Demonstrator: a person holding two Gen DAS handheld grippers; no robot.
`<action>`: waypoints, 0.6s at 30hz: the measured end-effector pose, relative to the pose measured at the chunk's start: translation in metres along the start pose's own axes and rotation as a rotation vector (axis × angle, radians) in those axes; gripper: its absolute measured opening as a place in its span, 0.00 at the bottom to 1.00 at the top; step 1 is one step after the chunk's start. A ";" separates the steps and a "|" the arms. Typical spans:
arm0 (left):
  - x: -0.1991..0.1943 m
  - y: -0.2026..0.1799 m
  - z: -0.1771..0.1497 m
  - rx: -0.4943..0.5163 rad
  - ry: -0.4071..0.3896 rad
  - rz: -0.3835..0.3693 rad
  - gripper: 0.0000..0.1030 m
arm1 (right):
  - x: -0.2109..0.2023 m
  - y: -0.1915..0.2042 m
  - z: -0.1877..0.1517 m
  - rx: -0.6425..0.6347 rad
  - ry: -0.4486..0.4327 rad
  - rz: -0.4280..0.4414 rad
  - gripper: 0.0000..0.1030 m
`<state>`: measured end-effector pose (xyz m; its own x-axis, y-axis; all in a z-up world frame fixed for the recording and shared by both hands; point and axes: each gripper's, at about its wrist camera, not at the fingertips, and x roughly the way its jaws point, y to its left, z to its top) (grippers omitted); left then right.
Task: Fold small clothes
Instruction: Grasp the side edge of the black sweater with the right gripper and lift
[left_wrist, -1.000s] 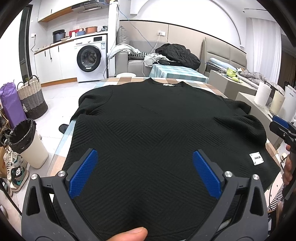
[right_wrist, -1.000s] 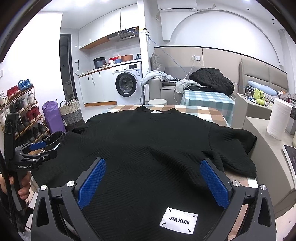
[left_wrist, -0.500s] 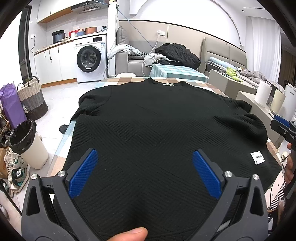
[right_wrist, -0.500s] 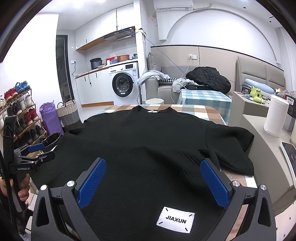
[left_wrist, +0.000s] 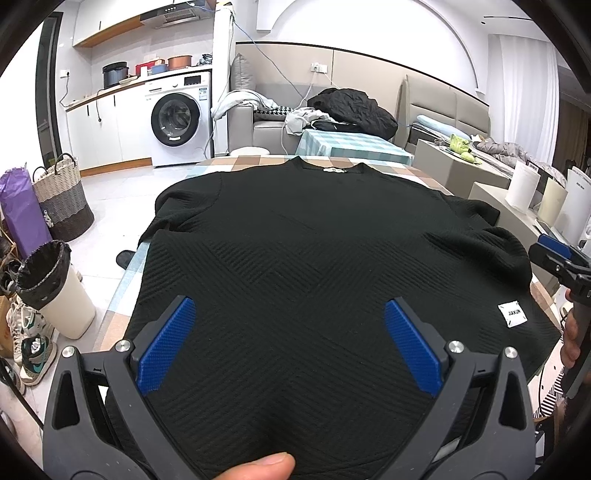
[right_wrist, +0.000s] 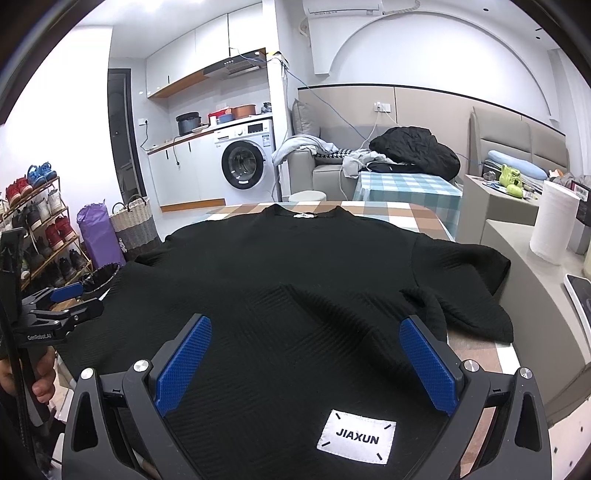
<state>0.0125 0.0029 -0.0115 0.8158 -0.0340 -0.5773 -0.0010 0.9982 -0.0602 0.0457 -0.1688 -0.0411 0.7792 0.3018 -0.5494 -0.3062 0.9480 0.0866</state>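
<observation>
A black textured shirt (left_wrist: 325, 251) lies spread flat on the table (right_wrist: 417, 218), which is covered with a checked cloth; the neckline points away from the cameras and the hem is nearest them. A white label reading JIAXUN (right_wrist: 356, 435) is sewn near the hem on the right-hand side. The right sleeve (right_wrist: 469, 295) is rumpled and partly folded over on itself near the table edge.

The left tool (left_wrist: 291, 343) is wide open, its blue pads (left_wrist: 166, 347) spread far apart above the hem, with nothing between them; whether the pads touch the cloth cannot be told. A fingertip (left_wrist: 258, 469) shows at the bottom edge of the left wrist view.

The right tool (right_wrist: 304, 365) is likewise wide open and grips nothing, its blue pads (right_wrist: 428, 369) standing either side of the cloth just above the label. In the right wrist view the left tool appears at the far left, beside the shirt's edge, held by a hand (right_wrist: 40, 376)
</observation>
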 end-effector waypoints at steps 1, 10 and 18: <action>0.001 0.000 0.000 0.000 0.002 0.000 0.99 | 0.002 0.000 0.000 0.004 0.004 -0.006 1.00; 0.006 0.006 0.005 -0.019 -0.007 0.003 0.99 | 0.007 -0.018 0.006 0.122 0.042 -0.055 1.00; 0.009 0.033 0.013 -0.052 -0.023 0.057 0.99 | 0.005 -0.049 0.015 0.219 0.024 -0.087 0.99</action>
<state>0.0278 0.0361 -0.0079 0.8268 0.0246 -0.5619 -0.0775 0.9945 -0.0704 0.0726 -0.2120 -0.0352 0.7832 0.2184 -0.5821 -0.1105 0.9703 0.2153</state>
